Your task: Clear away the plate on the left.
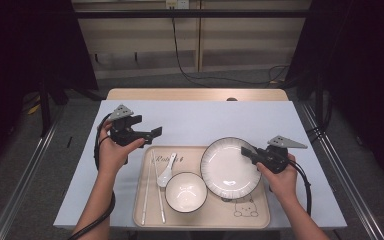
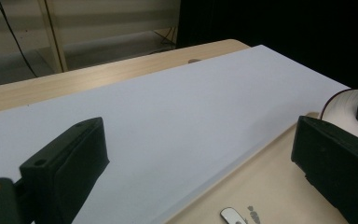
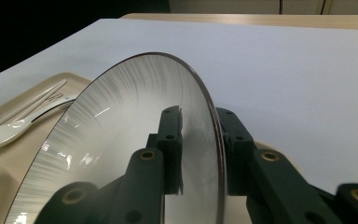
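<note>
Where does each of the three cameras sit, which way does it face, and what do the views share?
High view: above the person's side, looking forward and down at the tray; both forearms, left hand-held gripper and right hand-held gripper show.
Left gripper view: rides the left hand-held gripper, facing across the table; jaws wide apart.
Right gripper view: rides the right hand-held gripper, jaws closed on the plate rim.
Shared: the plate appears in all three.

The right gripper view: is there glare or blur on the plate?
Right gripper view: small bright glints on the plate, near jaws slightly soft. Left gripper view: its own jaws are blurred, the table evenly lit. High view: the surroundings are dark, the tray clear.
</note>
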The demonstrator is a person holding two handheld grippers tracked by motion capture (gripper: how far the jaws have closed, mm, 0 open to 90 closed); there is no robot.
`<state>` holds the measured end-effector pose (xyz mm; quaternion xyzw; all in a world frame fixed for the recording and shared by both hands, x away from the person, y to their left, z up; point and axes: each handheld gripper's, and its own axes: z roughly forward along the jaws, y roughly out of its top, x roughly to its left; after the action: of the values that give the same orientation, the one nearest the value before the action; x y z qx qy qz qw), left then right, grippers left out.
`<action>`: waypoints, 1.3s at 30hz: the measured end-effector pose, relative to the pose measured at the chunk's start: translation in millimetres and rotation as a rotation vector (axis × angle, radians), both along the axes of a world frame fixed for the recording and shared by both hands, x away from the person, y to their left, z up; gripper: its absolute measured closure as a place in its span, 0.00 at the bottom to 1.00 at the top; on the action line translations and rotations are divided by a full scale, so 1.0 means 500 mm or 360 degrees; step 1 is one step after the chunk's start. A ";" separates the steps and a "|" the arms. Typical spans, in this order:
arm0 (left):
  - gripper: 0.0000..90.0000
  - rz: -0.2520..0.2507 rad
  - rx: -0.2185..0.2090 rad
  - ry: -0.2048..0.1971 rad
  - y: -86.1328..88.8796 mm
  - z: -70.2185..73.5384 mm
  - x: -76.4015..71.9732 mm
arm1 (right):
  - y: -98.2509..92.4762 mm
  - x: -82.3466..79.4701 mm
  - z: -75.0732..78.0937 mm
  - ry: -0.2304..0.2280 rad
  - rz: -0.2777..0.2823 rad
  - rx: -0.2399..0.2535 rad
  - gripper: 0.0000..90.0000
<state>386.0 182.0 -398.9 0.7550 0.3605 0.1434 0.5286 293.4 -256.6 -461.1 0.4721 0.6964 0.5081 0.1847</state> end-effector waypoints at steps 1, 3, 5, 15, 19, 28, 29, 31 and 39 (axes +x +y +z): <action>0.04 -0.0013 0.0003 0.0004 -0.001 -0.001 0.000 | -0.001 0.000 -0.001 0.0000 -0.0003 -0.0002 0.82; 0.04 -0.0003 0.0006 0.0003 -0.003 -0.002 -0.001 | -0.002 0.000 -0.003 0.0001 -0.0004 -0.0006 0.81; 0.04 -0.0005 0.0015 0.0003 -0.002 -0.002 0.000 | -0.003 0.000 -0.005 0.0008 -0.0008 -0.0006 0.81; 0.04 -0.0012 0.0005 0.0003 -0.002 -0.002 -0.001 | -0.006 0.002 -0.011 0.0043 -0.0030 -0.0008 0.80; 0.04 -0.0013 0.0014 0.0004 -0.002 -0.003 -0.001 | -0.005 0.003 -0.011 0.0040 -0.0029 -0.0010 0.80; 0.04 -0.0007 0.0012 0.0009 -0.003 -0.004 -0.001 | -0.007 0.004 -0.014 0.0059 -0.0030 -0.0020 0.79; 0.04 -0.0009 0.0005 0.0011 -0.004 -0.004 -0.001 | -0.008 0.004 -0.014 0.0061 -0.0029 -0.0020 0.79; 0.04 -0.0012 0.0022 0.0006 -0.003 -0.003 -0.001 | -0.008 0.005 -0.014 0.0064 -0.0032 -0.0020 0.79; 0.04 -0.0008 0.0011 0.0009 -0.004 -0.004 -0.002 | -0.009 0.007 -0.016 0.0076 -0.0030 -0.0024 0.78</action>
<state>385.2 179.9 -400.9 0.7581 0.3597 0.1413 0.5253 297.0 -261.1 -469.2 0.4892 0.6998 0.4897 0.1764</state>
